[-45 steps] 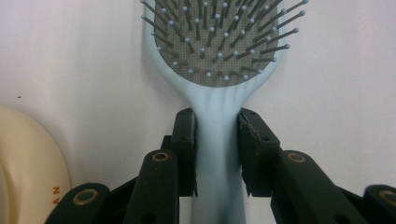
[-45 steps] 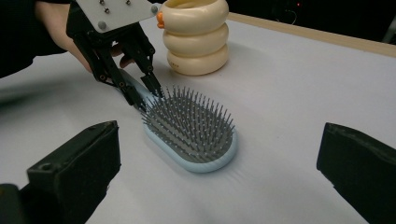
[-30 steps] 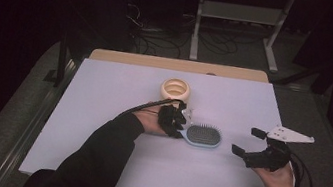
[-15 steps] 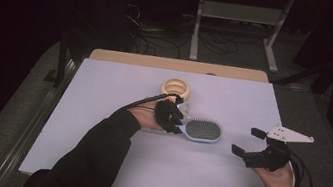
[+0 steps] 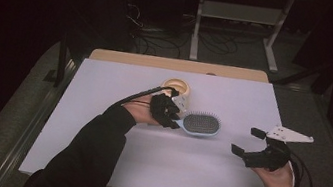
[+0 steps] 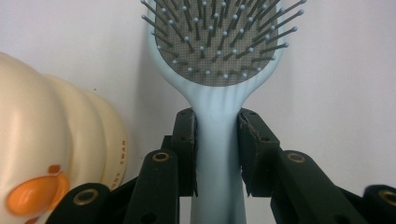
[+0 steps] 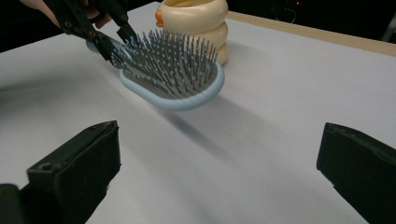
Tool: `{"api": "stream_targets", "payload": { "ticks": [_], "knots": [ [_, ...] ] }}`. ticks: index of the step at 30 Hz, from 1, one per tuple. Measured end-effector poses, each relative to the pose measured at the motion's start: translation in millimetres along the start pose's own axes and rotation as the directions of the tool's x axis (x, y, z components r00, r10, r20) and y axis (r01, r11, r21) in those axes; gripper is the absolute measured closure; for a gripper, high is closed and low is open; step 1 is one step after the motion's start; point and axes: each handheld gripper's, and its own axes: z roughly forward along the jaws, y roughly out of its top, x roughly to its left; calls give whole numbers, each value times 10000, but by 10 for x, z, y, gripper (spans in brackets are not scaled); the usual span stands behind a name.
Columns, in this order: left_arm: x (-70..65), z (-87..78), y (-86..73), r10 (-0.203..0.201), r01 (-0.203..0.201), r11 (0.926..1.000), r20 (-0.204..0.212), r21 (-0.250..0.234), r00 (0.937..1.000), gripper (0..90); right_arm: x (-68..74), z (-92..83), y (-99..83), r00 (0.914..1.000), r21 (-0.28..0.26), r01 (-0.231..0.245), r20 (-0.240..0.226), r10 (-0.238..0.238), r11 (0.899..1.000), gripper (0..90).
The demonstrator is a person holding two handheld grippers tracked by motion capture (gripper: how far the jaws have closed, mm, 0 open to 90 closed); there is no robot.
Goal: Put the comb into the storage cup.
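Observation:
A pale blue hairbrush (image 5: 201, 125) with a grey bristle pad hangs a little above the white table, bristles up. My left gripper (image 5: 172, 118) is shut on its handle (image 6: 216, 154), both pads pressing its sides. The brush head (image 7: 173, 77) casts a shadow on the sheet beneath it. A cream ringed container (image 5: 175, 89) with an orange duck mark (image 6: 39, 196) stands just behind the left gripper. My right gripper (image 5: 249, 142) sits at the table's right, open, jaws wide apart with nothing between them, pointing toward the brush.
The white table sheet (image 5: 103, 93) has bare room at left and along the front. A wooden edge (image 5: 179, 65) runs along the back. The right gripper's cable (image 5: 304, 173) loops near the table's right edge. A metal rack (image 5: 237, 18) stands on the floor beyond.
The left gripper has lifted the hairbrush off the table and carried it slightly up and back. The right gripper has stayed where it was.

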Motion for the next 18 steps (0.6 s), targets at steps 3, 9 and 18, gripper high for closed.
{"api": "stream_targets", "payload": {
  "ticks": [3, 9, 18],
  "knots": [
    [-6, -70, 9, 27, -28, 10000, -71, -68, 10000, 701, -3, 1, 1, 10000, -11, 0, 12, 0, 10000, 0],
    [-19, -205, 32, 8, -13, 9997, -183, -262, 9998, 701, -1, 5, 2, 10000, 4, -10, 0, 10, 10000, 0],
    [-23, -394, 66, -29, 6, 9988, -477, -483, 9989, 701, -2, 11, 1, 10000, 30, 2, -13, -1, 10000, 0]
  ]
}}
